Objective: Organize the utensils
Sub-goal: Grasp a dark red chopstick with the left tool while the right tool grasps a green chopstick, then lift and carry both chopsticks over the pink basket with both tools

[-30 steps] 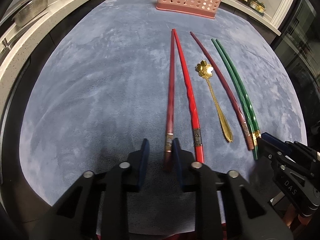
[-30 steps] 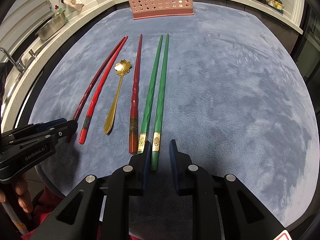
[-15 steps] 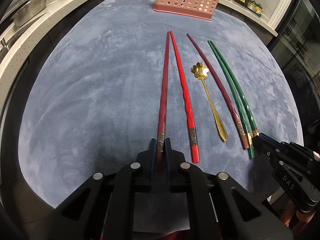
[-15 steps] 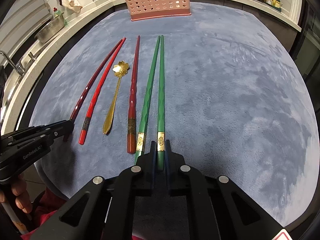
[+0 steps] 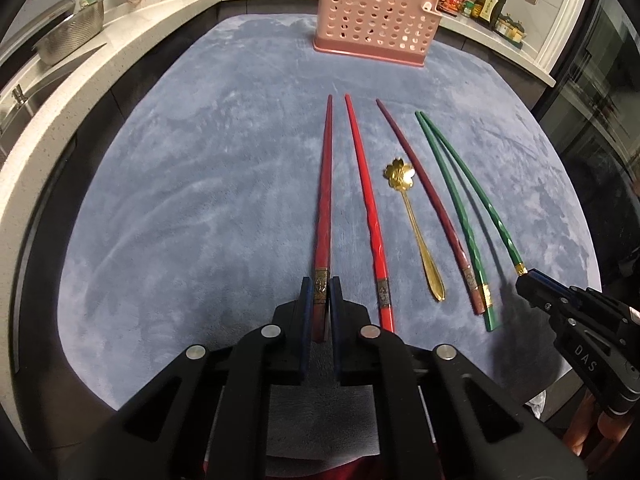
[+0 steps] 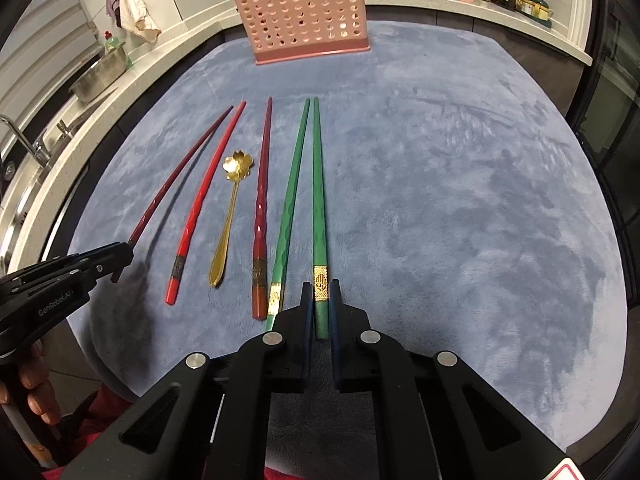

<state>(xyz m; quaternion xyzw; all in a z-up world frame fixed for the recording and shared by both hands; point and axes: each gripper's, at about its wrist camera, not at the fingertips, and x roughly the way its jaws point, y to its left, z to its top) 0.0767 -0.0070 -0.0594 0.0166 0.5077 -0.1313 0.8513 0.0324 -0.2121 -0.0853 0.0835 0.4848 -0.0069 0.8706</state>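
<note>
Two hand-held black two-finger grippers, each clamped on one chopstick at its thick, banded end. Left gripper (image 5: 320, 300): jaws narrowed tight around the dark red lacquered chopstick with a patterned metal band (image 5: 325, 200), whose tip points toward the far basket; its butt appears raised slightly off the cloth, though the lift is hard to judge. Right gripper (image 6: 321, 300): jaws likewise pinched onto the green chopstick with a gold band (image 6: 319, 200), the rightmost piece of the row. Items not held, lying on the grey-blue plush mat (image 6: 460, 220) in a roughly parallel row between the two held sticks: one bright red chopstick (image 5: 366, 200) just beside the held dark red one; one gold metal spoon with a flower-shaped bowl (image 5: 414, 224); one maroon chopstick (image 5: 428, 200); one second green chopstick (image 6: 290, 200) close alongside its held mate. Destination, presumed: pink perforated plastic utensil basket (image 6: 304, 16) standing at the far edge of the mat, well apart from the row; some red stick ends and pale items already rise from it in the right wrist view, contents otherwise unclear. Surround: pale countertop (image 5: 60, 92) with a steel colander (image 5: 72, 36) to the left, bottles (image 5: 486, 2) to the right. Progress, judged: early; two pieces gripped but not yet carried, four untouched on the mat, all six awaiting transfer.
</note>
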